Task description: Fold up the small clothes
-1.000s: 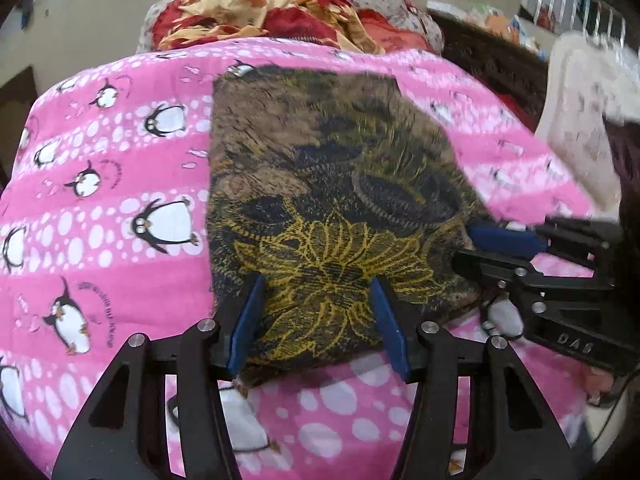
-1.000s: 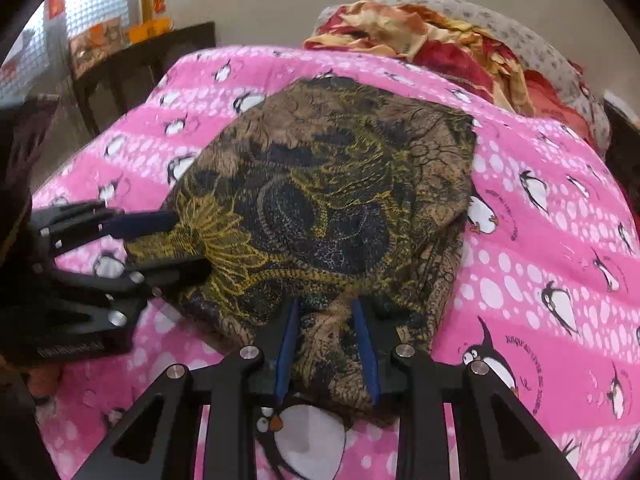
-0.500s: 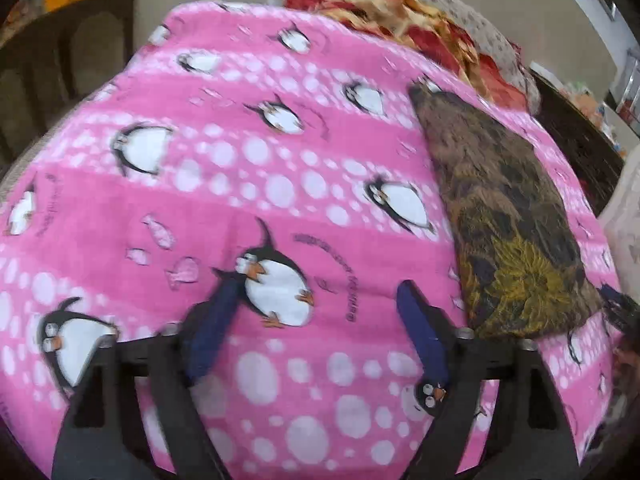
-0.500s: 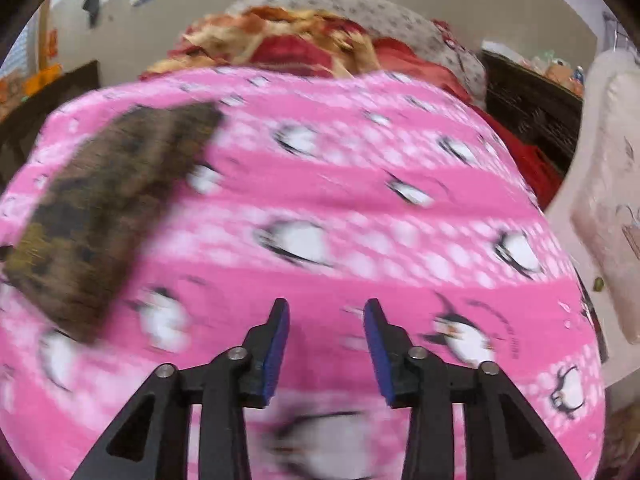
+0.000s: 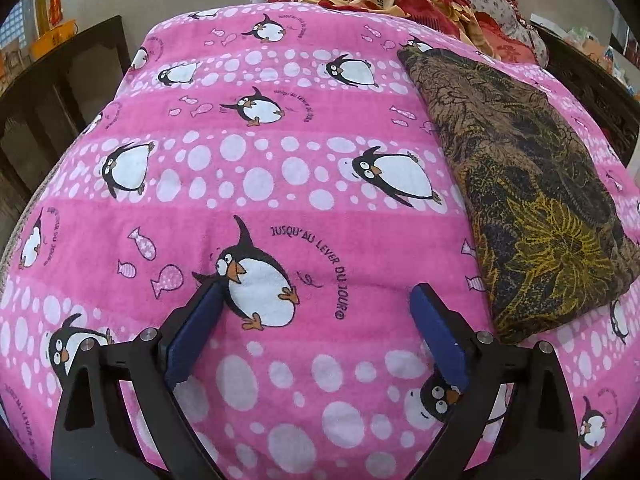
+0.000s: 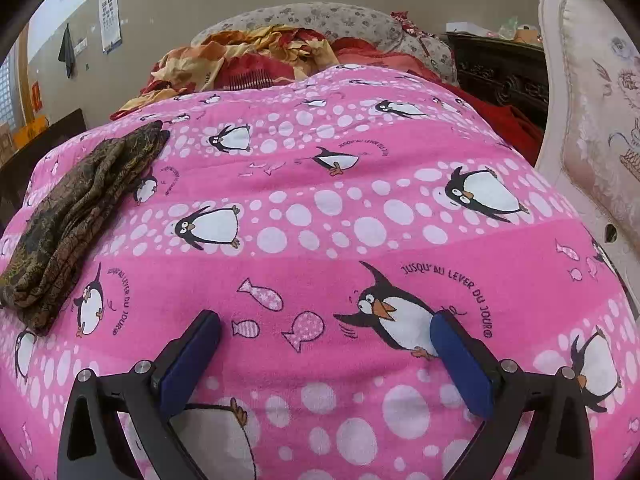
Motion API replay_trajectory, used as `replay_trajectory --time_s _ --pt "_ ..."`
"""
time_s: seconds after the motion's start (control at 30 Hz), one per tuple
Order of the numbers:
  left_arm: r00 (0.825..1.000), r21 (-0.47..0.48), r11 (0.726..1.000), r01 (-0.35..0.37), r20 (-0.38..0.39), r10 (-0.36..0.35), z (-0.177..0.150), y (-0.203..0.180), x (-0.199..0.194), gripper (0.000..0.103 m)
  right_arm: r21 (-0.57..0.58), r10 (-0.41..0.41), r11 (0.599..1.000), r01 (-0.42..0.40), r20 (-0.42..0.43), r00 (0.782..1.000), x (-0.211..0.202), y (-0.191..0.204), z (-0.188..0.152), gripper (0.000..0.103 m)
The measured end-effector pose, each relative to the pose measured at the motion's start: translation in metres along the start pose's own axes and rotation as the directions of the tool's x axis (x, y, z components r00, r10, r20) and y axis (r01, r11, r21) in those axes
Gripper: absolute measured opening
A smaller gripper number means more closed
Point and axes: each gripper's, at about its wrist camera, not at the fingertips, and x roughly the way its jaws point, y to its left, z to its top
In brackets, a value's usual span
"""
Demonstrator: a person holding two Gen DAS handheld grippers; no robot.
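folded brown-and-yellow cloth [image 5: 516, 184] is left flat on the pink penguin blanket [image 5: 280, 168], judged finished. left gripper [image 5: 316, 312] and right gripper [image 6: 326, 340] are held wide apart over bare blanket, nothing between them, having just been opening. "jusqu'au lever du jour" is printed beside the penguins.

Folded cloth [image 6: 76, 216] cut off at left edge (R wrist view)

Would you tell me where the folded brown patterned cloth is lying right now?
The folded brown patterned cloth lies on the pink penguin blanket, at the right of the left wrist view and the left edge of the right wrist view, clear of both grippers.
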Motion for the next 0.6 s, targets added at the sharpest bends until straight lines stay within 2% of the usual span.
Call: replay_trajectory --time_s 0.2,0.27,0.37,0.47,0.6 --pt "1.000 -0.002 1.000 0.002 0.000 -0.002 0.001 -0.001 0.000 0.096 -0.012 -0.007 1.000 0.006 -0.022 1.000 0.000 0.003 0.003 0.103" --pt "1.000 -0.002 1.000 0.002 0.001 -0.002 0.001 -0.001 0.000 0.096 -0.040 0.024 0.999 -0.026 -0.044 0.999 0.003 0.004 0.018 0.103" --pt "1.000 -0.001 1.000 0.003 0.001 -0.003 0.000 -0.001 0.000 0.097 -0.056 0.015 0.998 -0.016 -0.006 1.000 0.004 0.001 0.038 0.103" --pt "1.000 -0.002 1.000 0.003 0.001 -0.003 0.000 -0.001 0.000 0.097 -0.033 0.037 0.999 -0.039 -0.078 0.996 0.031 -0.004 0.045 0.103" --pt "1.000 0.000 1.000 0.001 0.002 -0.001 0.000 -0.001 0.000 0.097 -0.087 -0.008 0.996 0.002 -0.061 0.998 0.040 0.004 0.040 0.103"
